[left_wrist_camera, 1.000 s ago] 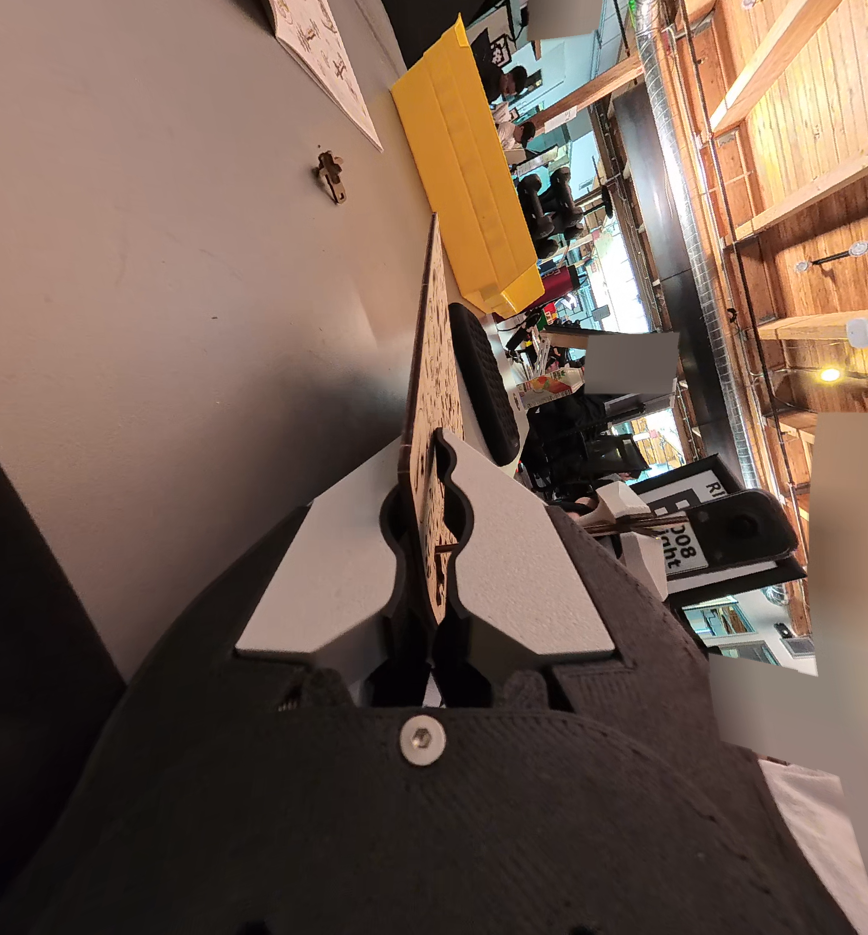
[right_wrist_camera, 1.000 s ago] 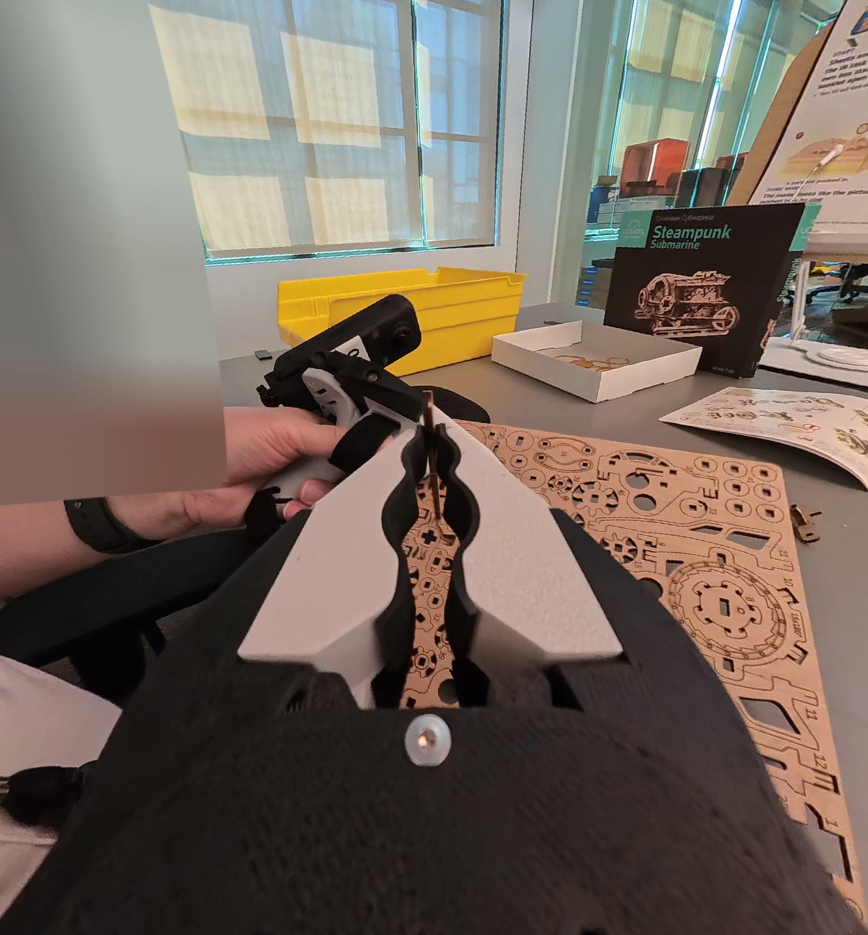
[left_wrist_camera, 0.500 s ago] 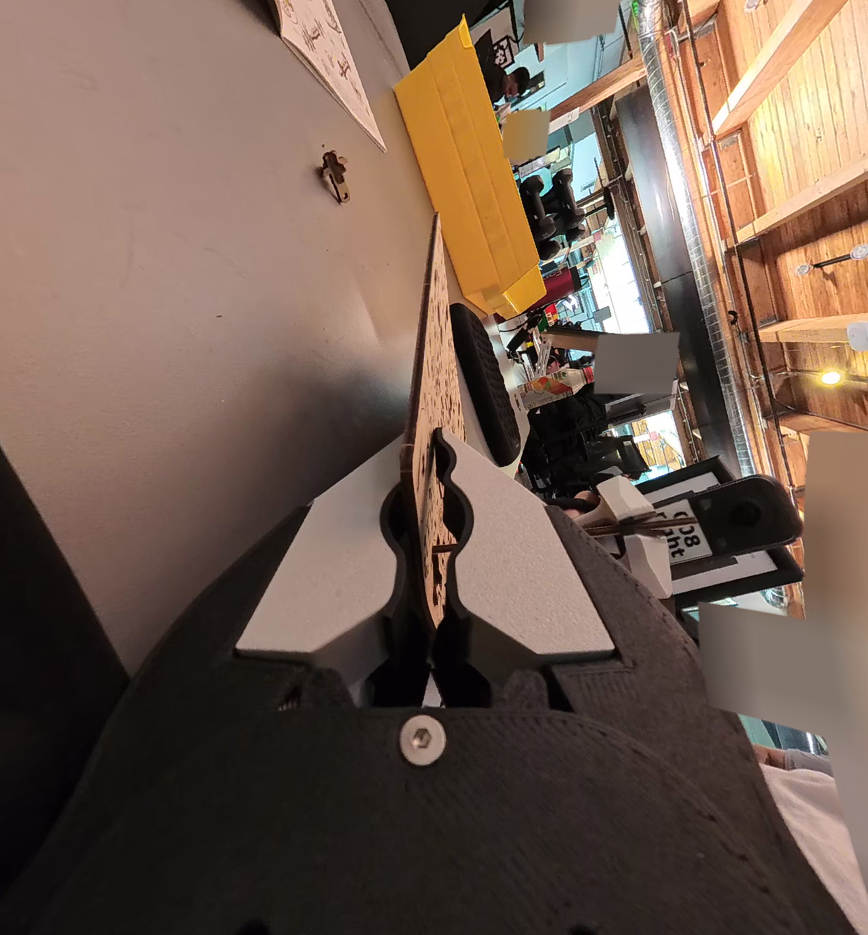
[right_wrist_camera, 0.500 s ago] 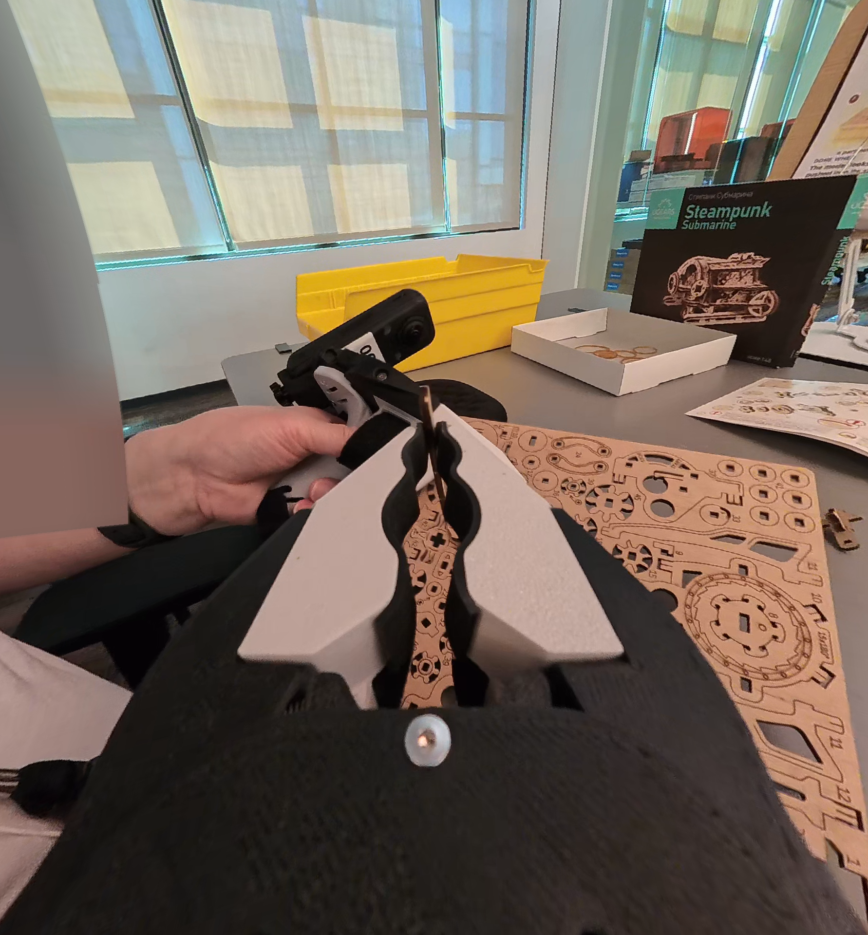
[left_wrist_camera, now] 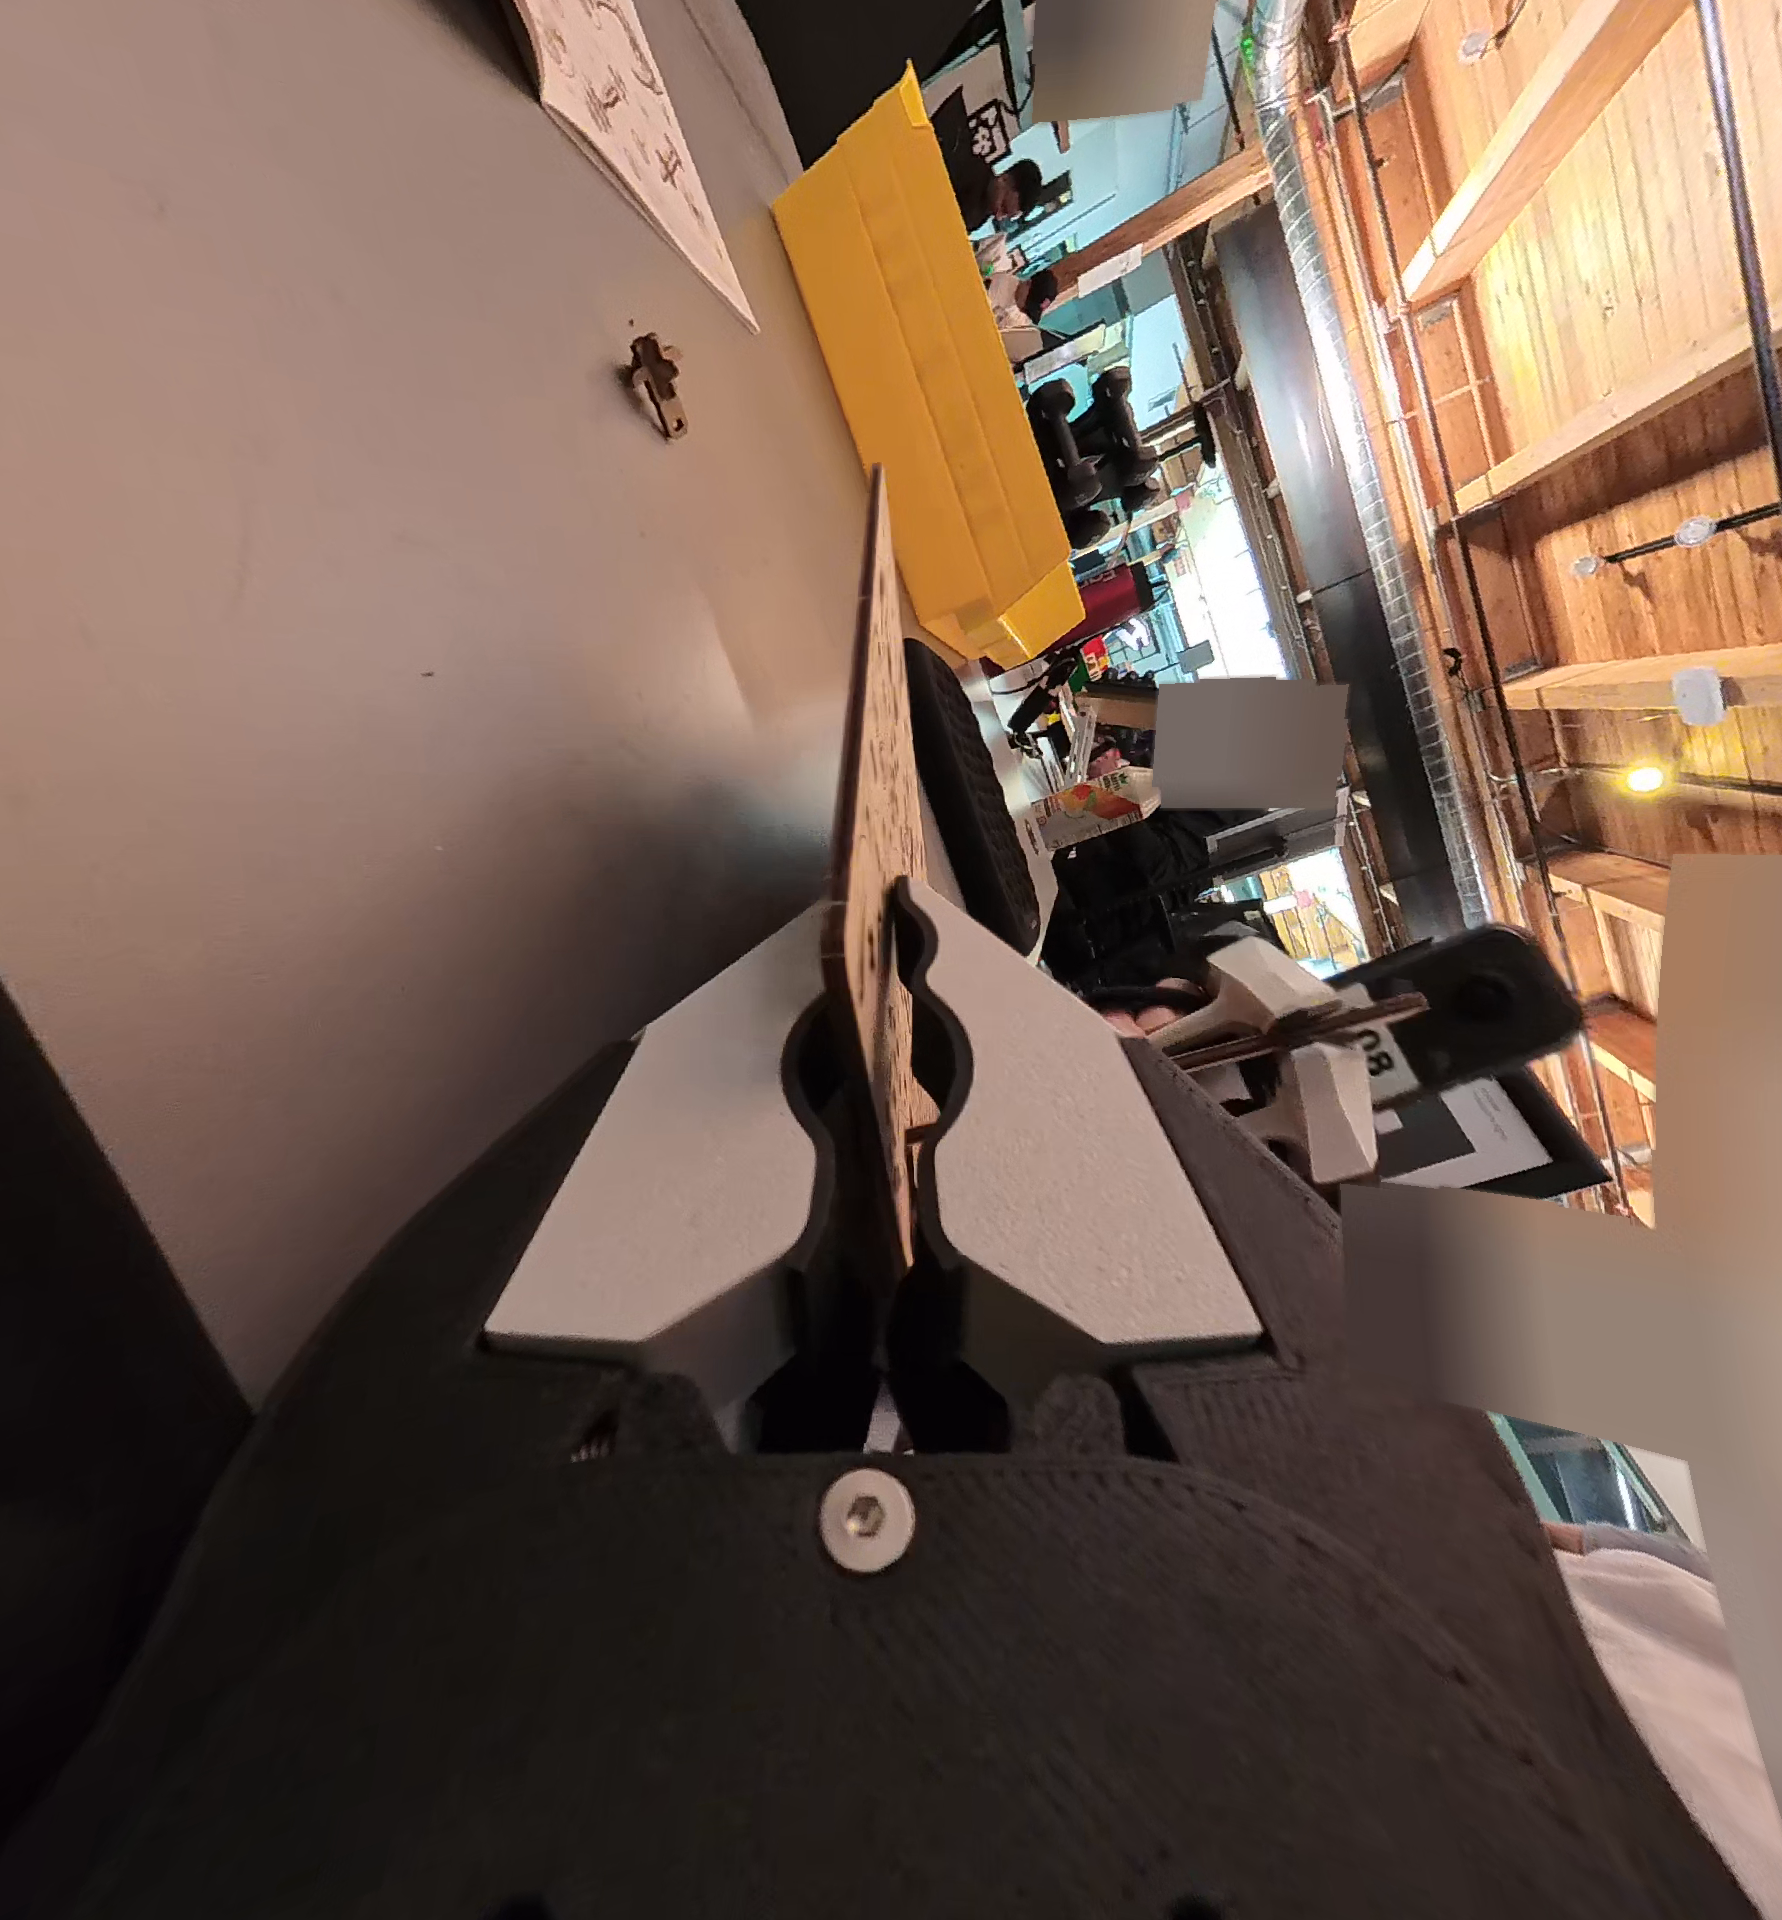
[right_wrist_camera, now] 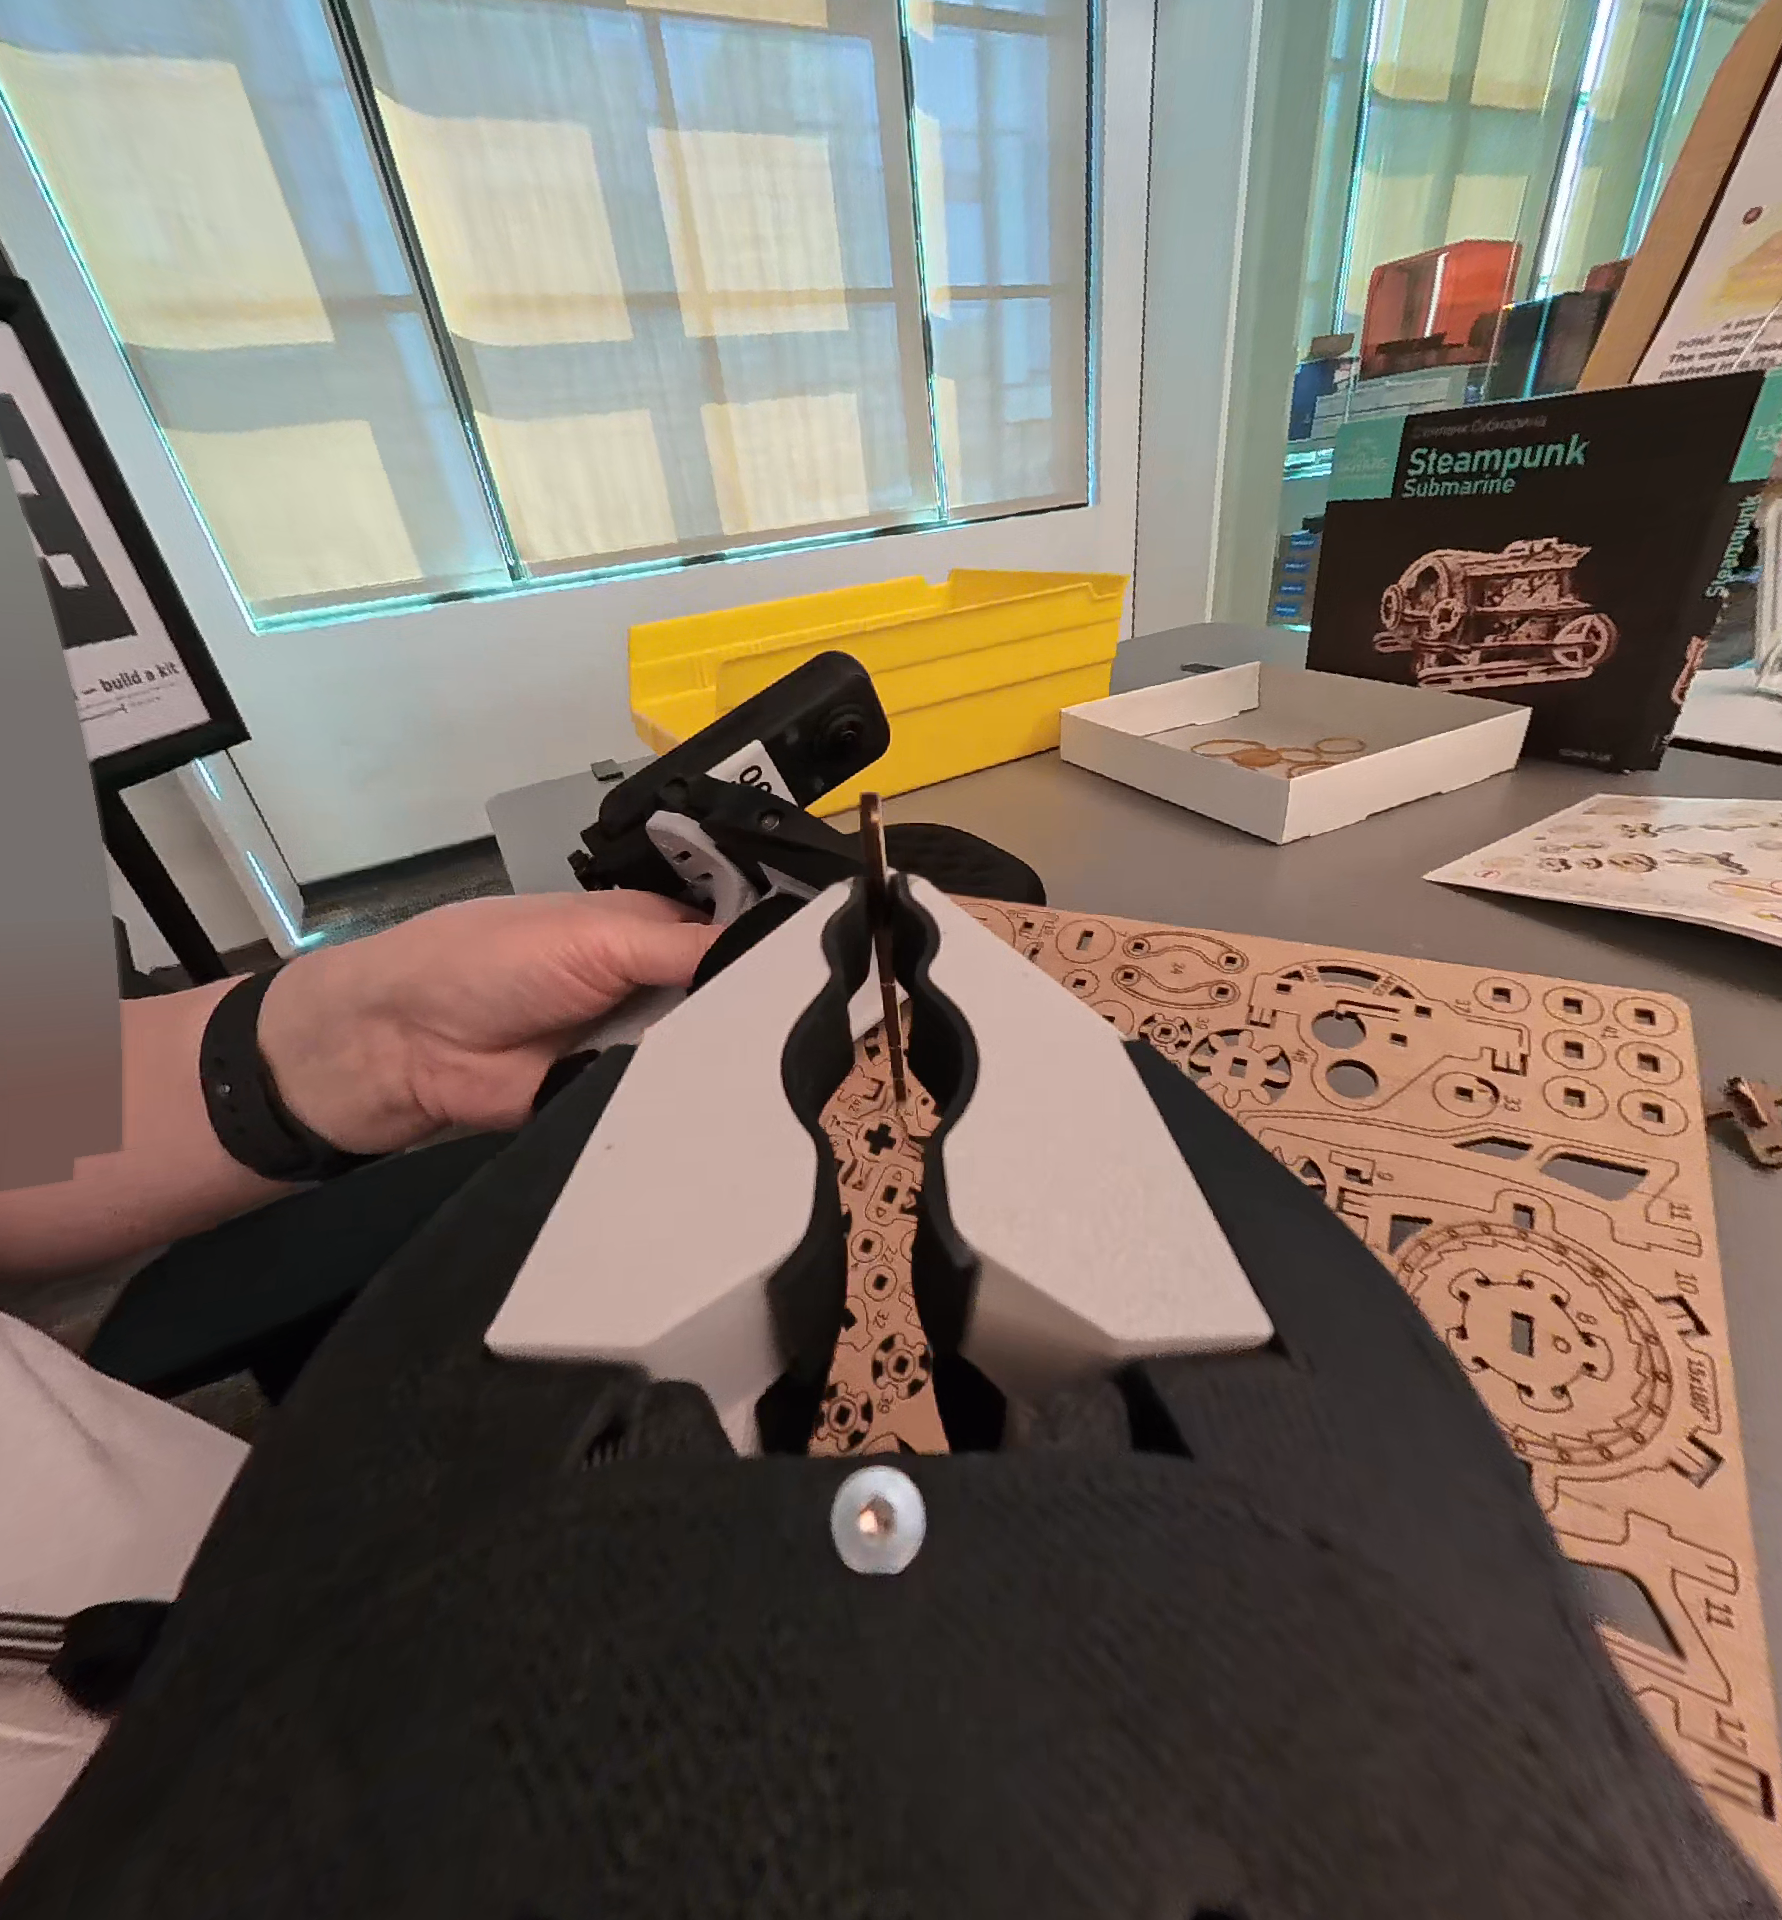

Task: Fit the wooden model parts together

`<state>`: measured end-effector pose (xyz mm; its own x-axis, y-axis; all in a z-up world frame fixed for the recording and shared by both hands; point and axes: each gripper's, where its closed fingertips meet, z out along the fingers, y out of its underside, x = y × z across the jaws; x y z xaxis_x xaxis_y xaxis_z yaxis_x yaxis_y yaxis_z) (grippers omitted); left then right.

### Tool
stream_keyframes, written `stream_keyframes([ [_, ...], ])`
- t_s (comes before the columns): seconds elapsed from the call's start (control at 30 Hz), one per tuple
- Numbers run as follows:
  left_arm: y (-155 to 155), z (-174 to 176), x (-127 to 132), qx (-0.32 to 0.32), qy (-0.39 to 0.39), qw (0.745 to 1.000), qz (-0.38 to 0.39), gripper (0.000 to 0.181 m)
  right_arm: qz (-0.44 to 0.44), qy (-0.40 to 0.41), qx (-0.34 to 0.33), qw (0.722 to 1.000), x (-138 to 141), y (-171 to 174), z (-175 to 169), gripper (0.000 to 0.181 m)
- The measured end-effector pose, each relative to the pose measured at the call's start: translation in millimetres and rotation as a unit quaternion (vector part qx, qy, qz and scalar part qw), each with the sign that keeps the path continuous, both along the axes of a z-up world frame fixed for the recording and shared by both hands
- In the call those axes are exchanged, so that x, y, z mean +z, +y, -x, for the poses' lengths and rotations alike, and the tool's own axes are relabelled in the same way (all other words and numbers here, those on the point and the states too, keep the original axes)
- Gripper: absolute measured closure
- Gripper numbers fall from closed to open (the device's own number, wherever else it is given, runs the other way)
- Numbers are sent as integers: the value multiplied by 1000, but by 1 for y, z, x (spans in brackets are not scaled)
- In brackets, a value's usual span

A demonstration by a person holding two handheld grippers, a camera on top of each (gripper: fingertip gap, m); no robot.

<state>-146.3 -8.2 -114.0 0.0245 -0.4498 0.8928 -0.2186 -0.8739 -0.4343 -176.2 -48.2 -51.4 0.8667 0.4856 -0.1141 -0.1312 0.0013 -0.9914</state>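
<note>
Right now we have our left claw (left_wrist_camera: 871, 997) clamped on the near edge of the wooden parts sheet (right_wrist_camera: 1386, 1195), which otherwise lies flat on the grey counter (right_wrist_camera: 1230, 862); from the left wrist view the sheet (left_wrist_camera: 882, 790) runs edge-on away from the fingers. Our right claw (right_wrist_camera: 882, 935) is pinched on a thin wooden part (right_wrist_camera: 876, 894), held upright with its top end poking above the fingertips, over the sheet's left portion. Beyond the sheet's far edge stand a yellow bin (right_wrist_camera: 897, 665), a white tray (right_wrist_camera: 1292, 769) and a dark model box (right_wrist_camera: 1510, 582), set well back, with bare counter between them and the sheet. An instruction leaflet (right_wrist_camera: 1676, 873) lies off the sheet's far right corner, and a small loose wooden piece (right_wrist_camera: 1754, 1117) rests just beside the right edge. On the left, a hand (right_wrist_camera: 471, 1029) grips the left claw's handle near the counter's edge.
</note>
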Motion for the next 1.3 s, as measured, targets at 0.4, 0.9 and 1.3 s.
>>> stream_keyframes([
  [0.4,-3,0,12,-30,-23,998,53,179,-45,59,-11,997,26,-26,-58,179],
  [0.9,-5,2,27,-34,-32,999,11,180,-63,97,-40,993,49,-21,-136,180],
  [1.3,-7,0,22,-41,-21,999,-8,180,1,43,-46,998,23,9,-129,179],
])
